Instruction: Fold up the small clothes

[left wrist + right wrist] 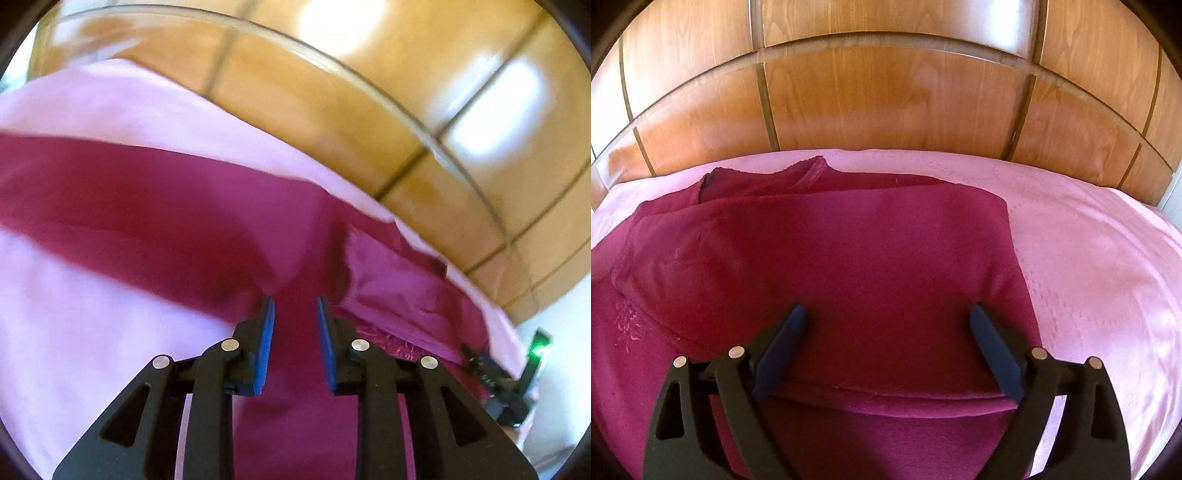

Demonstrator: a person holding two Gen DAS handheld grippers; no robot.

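A dark maroon garment [849, 258] lies on a pink bedspread [1089, 258], with one layer folded over and its hemmed edge nearest the camera. Its neckline and a small pale print show at the left. In the right wrist view my right gripper [888, 310] hovers over the folded layer with its jaws spread wide and nothing pinched. In the left wrist view, which is blurred, my left gripper [295, 306] sits low over the maroon garment [155, 221]. Its blue pads [266, 343] stand a narrow gap apart, and the cloth shows flat beneath them, not gripped.
A wooden panelled headboard [886, 103] rises right behind the bed. In the left wrist view a black housing with a green light [532, 365] sits at the far right beside the garment. Pink bedspread [74, 314] lies bare to the left of the cloth.
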